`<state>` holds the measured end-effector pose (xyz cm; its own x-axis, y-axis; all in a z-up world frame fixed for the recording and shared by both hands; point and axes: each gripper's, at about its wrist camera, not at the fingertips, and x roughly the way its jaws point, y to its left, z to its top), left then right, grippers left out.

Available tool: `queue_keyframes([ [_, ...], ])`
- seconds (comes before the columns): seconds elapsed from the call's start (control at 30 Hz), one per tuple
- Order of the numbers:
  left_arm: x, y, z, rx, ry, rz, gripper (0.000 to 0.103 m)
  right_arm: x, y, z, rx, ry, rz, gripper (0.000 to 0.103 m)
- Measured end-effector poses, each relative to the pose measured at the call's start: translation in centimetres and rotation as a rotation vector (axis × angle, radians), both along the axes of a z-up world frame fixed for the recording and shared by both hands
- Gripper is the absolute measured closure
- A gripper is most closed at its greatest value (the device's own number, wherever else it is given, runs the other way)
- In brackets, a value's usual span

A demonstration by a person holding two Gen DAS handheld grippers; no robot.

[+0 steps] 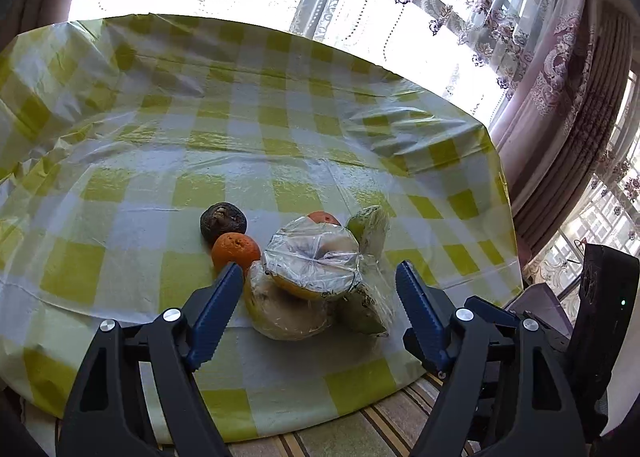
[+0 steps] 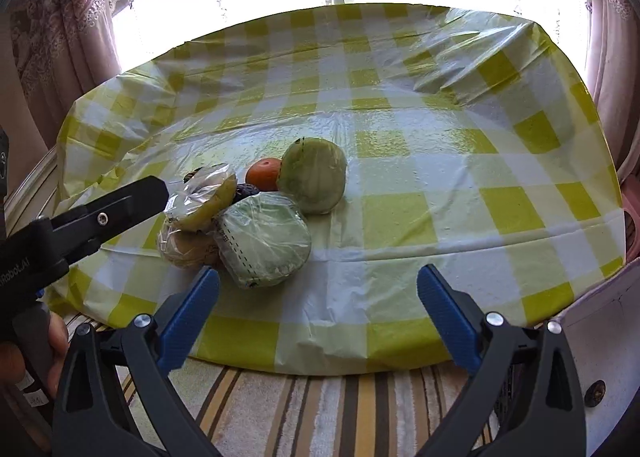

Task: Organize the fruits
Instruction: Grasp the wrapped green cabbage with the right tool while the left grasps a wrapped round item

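Note:
A pile of fruit lies near the front edge of the checked tablecloth [image 1: 160, 145]. In the left wrist view I see a plastic-wrapped yellow fruit half [image 1: 314, 259] resting on another wrapped fruit [image 1: 284, 309], an orange [image 1: 235, 251], a dark brown fruit [image 1: 223, 219], a second orange [image 1: 323, 217] and wrapped green fruit [image 1: 370, 229]. My left gripper [image 1: 320, 281] is open, its jaws on either side of the wrapped yellow half. In the right wrist view two wrapped green fruits [image 2: 314, 175] [image 2: 266, 241] lie ahead. My right gripper [image 2: 318, 285] is open and empty at the table's front edge.
The left gripper's body [image 2: 100, 217] reaches in from the left in the right wrist view. A striped rug [image 2: 320, 409] lies below the table edge. Curtains [image 1: 560, 77] and bright windows stand behind the table. A white object [image 2: 600, 317] sits at the right.

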<state>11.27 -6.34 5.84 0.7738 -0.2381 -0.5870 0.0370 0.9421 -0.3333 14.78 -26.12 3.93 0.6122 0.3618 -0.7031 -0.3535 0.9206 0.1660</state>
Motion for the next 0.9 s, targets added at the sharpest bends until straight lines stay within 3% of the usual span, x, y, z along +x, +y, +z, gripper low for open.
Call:
queue_keyframes([
  [0.33,3.3,-0.6,-1.8,0.04,0.063,-0.069,0.028,1.7,1.1,-1.6,-0.01,0.034,0.016,0.004],
  [0.4,3.7,-0.6,-2.1,0.041,0.078,-0.062,0.041,2.1,1.2,-1.9,-0.008,0.044,0.015,0.004],
  [0.47,3.9,-0.4,-2.2,0.047,0.078,-0.063,0.043,2.4,1.3,-2.1,0.0,0.054,0.017,0.004],
  [0.63,3.3,-0.1,-2.4,0.038,0.043,-0.069,0.045,3.0,1.9,-2.5,0.022,0.058,0.036,0.004],
  [0.9,1.3,2.9,-2.3,-0.048,-0.029,0.051,0.045,3.7,2.1,-2.3,0.118,0.064,0.059,0.004],
])
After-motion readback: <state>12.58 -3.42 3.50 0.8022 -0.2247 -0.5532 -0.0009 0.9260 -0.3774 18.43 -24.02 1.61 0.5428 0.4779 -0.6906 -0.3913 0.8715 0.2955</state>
